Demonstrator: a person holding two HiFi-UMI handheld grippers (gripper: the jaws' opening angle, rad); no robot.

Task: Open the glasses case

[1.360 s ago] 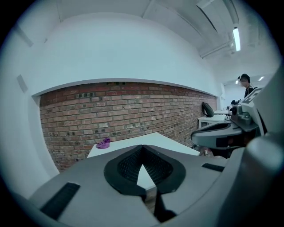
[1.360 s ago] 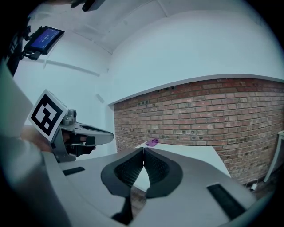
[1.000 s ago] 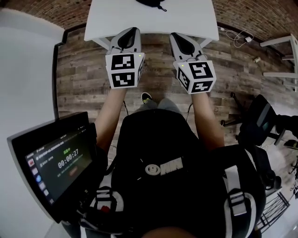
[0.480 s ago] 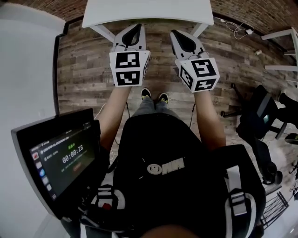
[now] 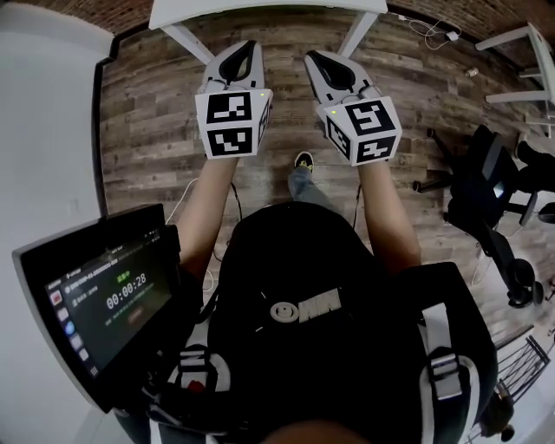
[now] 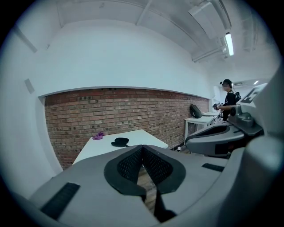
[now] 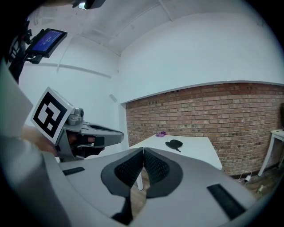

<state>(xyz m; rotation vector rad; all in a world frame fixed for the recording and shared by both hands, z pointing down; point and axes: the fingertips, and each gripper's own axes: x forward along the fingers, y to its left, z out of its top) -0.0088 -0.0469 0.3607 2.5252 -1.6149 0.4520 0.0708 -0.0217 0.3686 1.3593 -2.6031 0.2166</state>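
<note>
The black glasses case point(image 6: 120, 142) lies shut on the white table point(image 6: 103, 149) by the brick wall, well ahead of both grippers. The right gripper view also shows the case point(image 7: 174, 143) on the table point(image 7: 197, 150). In the head view only the table's near edge point(image 5: 260, 10) shows, and the case is out of frame. My left gripper point(image 5: 245, 48) and right gripper point(image 5: 314, 59) are held side by side over the wooden floor, short of the table. The left gripper point(image 6: 142, 147) and right gripper point(image 7: 144, 150) are shut with nothing between the pads.
A small purple object point(image 6: 98, 135) lies on the table beyond the case. A screen point(image 5: 95, 303) hangs at my left and an office chair point(image 5: 494, 199) stands at the right. Cables point(image 5: 429, 30) lie on the floor. A person point(image 6: 228, 95) stands by another white table point(image 6: 199, 119).
The table has slid toward the top edge of the head view and the case has left that view. Both grippers, still shut, now hang farther from the table, over bare floor.
</note>
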